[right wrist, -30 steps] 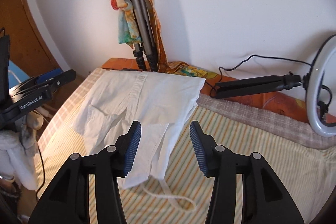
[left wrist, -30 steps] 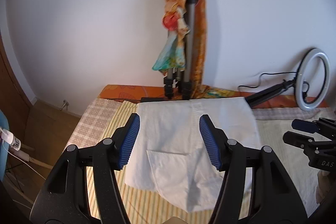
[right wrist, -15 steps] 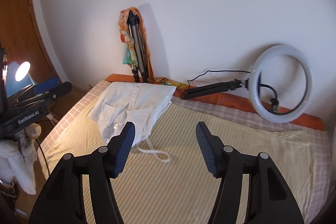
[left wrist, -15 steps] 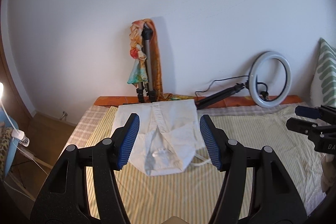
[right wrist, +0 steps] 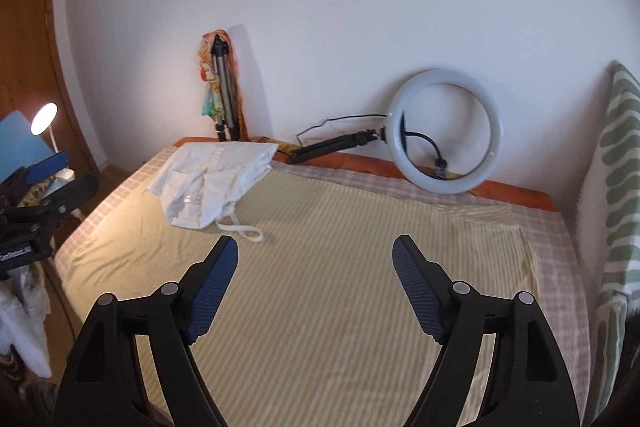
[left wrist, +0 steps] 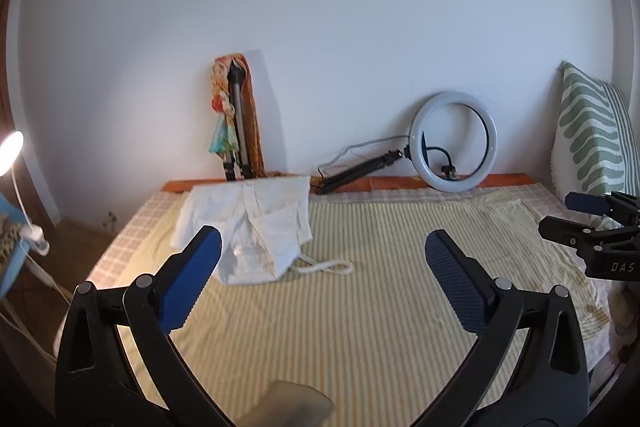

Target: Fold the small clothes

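- The white garment [left wrist: 256, 223] lies folded at the far left corner of the bed [left wrist: 360, 307], its top edge up by the wall, and a white drawstring [left wrist: 328, 267] trails from its near edge onto the striped sheet.
- The left gripper [left wrist: 323, 255] hangs over the near part of the bed with its fingers [left wrist: 192, 279] spread wide and opening; nothing sits between them (the garment is well beyond the tips).
- The right gripper [right wrist: 315, 259] is likewise over bare sheet, its fingers [right wrist: 416, 291] opening and holding nothing.
- In the left wrist view the right gripper shows at the right edge.
- A folded tripod [left wrist: 238, 131] draped with a colourful cloth leans on the wall just behind the garment.
- A ring light [right wrist: 446, 131] rests against the wall further right, and a green-patterned pillow [left wrist: 592, 131] stands at the bed's right end.
- A lit lamp [right wrist: 44, 119] glows off the left side.
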`<state>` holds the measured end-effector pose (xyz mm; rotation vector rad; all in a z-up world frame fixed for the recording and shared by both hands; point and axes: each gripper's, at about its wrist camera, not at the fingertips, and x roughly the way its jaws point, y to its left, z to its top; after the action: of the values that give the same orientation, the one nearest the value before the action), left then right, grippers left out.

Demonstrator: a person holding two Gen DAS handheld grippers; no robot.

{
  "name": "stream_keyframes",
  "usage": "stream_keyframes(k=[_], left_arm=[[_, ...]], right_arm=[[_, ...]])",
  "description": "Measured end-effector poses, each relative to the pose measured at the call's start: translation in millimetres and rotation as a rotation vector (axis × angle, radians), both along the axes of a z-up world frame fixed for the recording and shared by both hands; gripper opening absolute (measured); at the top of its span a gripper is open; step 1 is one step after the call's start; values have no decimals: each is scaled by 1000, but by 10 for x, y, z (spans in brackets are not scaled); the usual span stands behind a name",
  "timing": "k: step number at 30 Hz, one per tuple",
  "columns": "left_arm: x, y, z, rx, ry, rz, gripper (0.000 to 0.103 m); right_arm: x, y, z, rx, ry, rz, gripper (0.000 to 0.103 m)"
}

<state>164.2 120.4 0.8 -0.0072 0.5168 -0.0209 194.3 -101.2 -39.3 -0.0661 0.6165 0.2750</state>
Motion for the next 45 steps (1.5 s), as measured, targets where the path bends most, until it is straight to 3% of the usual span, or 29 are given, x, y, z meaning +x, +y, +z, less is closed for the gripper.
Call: stream_keyframes(k=[10, 16, 19, 26, 30, 45], left_arm=[[-261, -228, -197, 20, -23, 36, 103], [-325, -165, -352, -62, 10, 58, 103], [-324, -172, -399, -31, 2, 76, 103], [-259, -181, -529, -36, 47, 62, 103], [-212, -246, -587, 1, 70, 57, 103], [-235, -258, -599, 17, 61, 67, 103]], right_arm=[[-125, -29, -330, -93, -6, -23, 80], [-123, -71, -553, -93, 34, -45, 80], [-126, -101, -633, -114, 39, -63, 80], [-88, -207, -669, -101, 55, -95, 80], [-69, -240, -670, -77, 68, -92, 80], [-97, -190, -653, -73, 62, -81, 80]])
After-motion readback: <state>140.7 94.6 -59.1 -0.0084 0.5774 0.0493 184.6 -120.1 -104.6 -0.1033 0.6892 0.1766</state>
